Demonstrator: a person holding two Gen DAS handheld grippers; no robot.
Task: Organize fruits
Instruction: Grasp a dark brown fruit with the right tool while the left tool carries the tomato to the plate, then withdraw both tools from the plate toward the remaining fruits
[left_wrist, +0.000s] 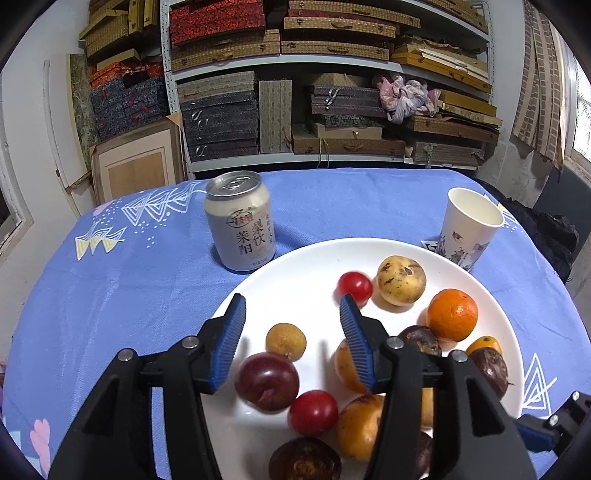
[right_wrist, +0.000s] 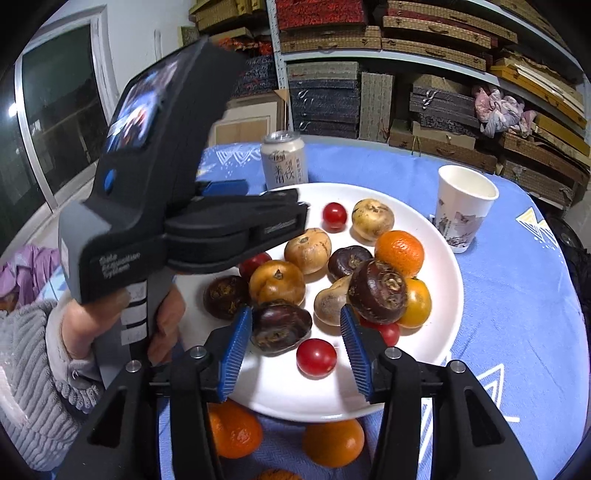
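A white plate (left_wrist: 295, 273) holds several fruits: a dark red plum (left_wrist: 266, 380), cherry tomatoes (left_wrist: 355, 286), an orange (left_wrist: 452, 314), a small yellow fruit (left_wrist: 285, 340) and brown ones. My left gripper (left_wrist: 292, 308) is open and empty above the plate's left part. My right gripper (right_wrist: 295, 323) is open and empty over the plate's (right_wrist: 448, 295) near side, with a dark fruit (right_wrist: 279, 326) and a cherry tomato (right_wrist: 316, 357) between its fingers' lines. The left gripper's body (right_wrist: 177, 206) shows in the right wrist view. Two oranges (right_wrist: 332, 441) lie on the cloth in front of the plate.
A drink can (left_wrist: 240, 221) stands behind the plate at the left and a paper cup (left_wrist: 469, 227) at the right, on a blue tablecloth (left_wrist: 110, 288). Shelves of boxes stand behind the table. The person's left hand (right_wrist: 162, 317) is close to my right gripper.
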